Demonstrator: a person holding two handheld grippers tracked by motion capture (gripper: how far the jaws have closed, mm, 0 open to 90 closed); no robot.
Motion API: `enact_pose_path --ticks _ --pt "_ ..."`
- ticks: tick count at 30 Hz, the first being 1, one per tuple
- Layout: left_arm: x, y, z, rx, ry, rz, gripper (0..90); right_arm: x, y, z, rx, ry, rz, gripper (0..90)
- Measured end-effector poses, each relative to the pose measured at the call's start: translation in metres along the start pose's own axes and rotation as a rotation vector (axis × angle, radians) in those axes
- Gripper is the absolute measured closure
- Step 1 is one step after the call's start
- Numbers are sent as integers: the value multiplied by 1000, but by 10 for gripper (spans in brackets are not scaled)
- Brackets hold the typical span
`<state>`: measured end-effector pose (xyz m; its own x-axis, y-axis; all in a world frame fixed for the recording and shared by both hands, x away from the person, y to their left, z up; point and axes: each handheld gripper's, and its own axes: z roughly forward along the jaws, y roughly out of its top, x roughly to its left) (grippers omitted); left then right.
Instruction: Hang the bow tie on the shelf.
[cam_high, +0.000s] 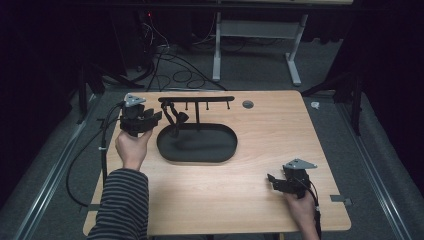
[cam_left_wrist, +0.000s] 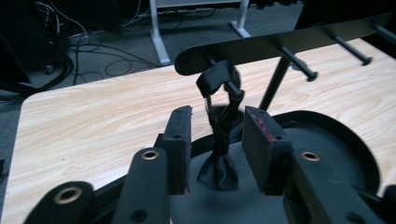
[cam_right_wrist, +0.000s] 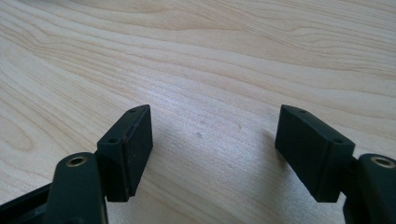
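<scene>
A black stand rises from an oval black tray (cam_high: 220, 150), and its top bar (cam_high: 196, 99) carries several pegs. A black strap-like item (cam_high: 172, 117) hangs from the leftmost peg down to the tray. My left gripper (cam_high: 154, 118) is held at the stand's left end and is open. In the left gripper view the strap (cam_left_wrist: 219, 154) hangs between the jaws of that gripper (cam_left_wrist: 218, 119), with gaps to both pads. My right gripper (cam_high: 274, 181) rests near the table's front right edge. In the right gripper view it (cam_right_wrist: 212, 126) is open over bare wood.
The wooden table (cam_high: 270, 135) has a round grommet hole (cam_high: 247, 104) behind the stand. The bar's other pegs (cam_left_wrist: 299, 63) stick out bare. Cables (cam_high: 170, 70) and a white desk frame (cam_high: 217, 45) stand on the carpet beyond the table's far edge.
</scene>
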<state>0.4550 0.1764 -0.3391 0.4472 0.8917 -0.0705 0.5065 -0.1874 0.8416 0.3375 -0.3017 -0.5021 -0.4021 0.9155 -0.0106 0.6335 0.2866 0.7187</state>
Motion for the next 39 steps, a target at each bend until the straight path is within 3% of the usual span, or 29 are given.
enact_pose_path --ticks 5,10,33,39 --pt "-2 -1 -11 -15 -24 2 586 0 0 0 0 0 0 288" --pt "1 -9 -18 -23 -41 -28 561 0 0 0 -1 1 1 288" --pt "0 -33 -43 -43 -25 -17 569 0 0 0 -1 -1 -1 289" --pt "-1 -38 -49 -57 -44 -37 546 0 0 0 -1 -1 -2 288"
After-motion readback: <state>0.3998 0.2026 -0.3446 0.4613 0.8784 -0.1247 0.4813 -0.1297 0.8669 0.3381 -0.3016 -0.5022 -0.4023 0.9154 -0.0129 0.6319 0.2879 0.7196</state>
